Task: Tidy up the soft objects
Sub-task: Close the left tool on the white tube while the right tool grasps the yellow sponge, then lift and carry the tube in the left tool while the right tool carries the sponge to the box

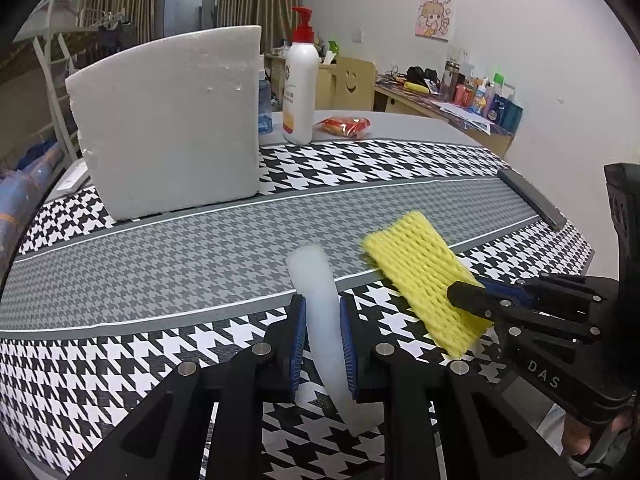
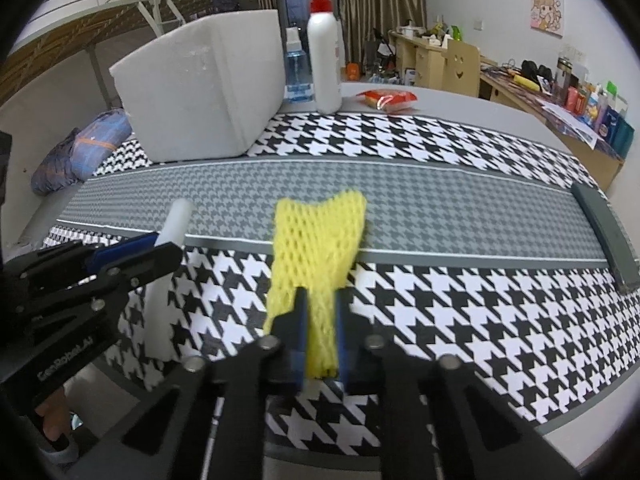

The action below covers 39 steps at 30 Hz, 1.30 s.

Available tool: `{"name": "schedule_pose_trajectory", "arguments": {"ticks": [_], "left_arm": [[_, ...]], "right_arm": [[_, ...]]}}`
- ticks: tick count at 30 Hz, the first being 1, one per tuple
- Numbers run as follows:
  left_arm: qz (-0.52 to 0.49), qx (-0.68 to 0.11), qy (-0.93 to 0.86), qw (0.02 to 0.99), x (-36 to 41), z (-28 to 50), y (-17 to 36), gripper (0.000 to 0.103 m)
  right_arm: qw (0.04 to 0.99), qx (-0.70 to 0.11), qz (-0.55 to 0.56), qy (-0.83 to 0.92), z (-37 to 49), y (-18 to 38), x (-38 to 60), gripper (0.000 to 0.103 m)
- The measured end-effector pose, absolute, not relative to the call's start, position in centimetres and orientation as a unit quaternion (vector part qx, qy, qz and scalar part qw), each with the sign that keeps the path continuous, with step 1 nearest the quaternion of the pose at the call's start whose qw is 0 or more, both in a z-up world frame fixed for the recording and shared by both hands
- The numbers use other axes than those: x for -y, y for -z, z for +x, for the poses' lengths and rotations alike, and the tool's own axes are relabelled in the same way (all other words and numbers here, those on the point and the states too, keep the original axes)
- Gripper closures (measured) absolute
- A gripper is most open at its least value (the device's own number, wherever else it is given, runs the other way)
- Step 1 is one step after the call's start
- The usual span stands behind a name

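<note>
My left gripper is shut on a white foam tube and holds it over the houndstooth cloth; the tube also shows in the right wrist view. My right gripper is shut on a yellow foam net sleeve, which also shows to the right in the left wrist view. The right gripper appears in the left wrist view, and the left gripper in the right wrist view. A white foam box stands at the back left of the table; it also shows in the right wrist view.
A white pump bottle with a red top and a red snack packet sit behind the box. A blue spray bottle stands beside it. A dark grey bar lies at the cloth's right edge. A cluttered desk stands behind.
</note>
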<state>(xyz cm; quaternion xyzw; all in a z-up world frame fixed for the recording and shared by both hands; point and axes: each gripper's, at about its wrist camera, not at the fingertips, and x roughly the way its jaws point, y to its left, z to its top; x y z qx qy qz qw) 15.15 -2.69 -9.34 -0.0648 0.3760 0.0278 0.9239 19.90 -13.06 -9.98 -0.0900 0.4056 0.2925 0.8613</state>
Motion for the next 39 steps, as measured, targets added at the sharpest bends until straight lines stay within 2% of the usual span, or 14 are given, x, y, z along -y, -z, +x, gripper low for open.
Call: {"name": "schedule_pose_trajectory", "arguments": {"ticks": [39], "left_arm": [[-0.017, -0.29, -0.026, 0.957, 3.9, 12.7, 4.1, 0.084]], "right_arm": [[0.908, -0.294, -0.051, -0.295, 17.5, 3.3, 15.5, 0.092]]}}
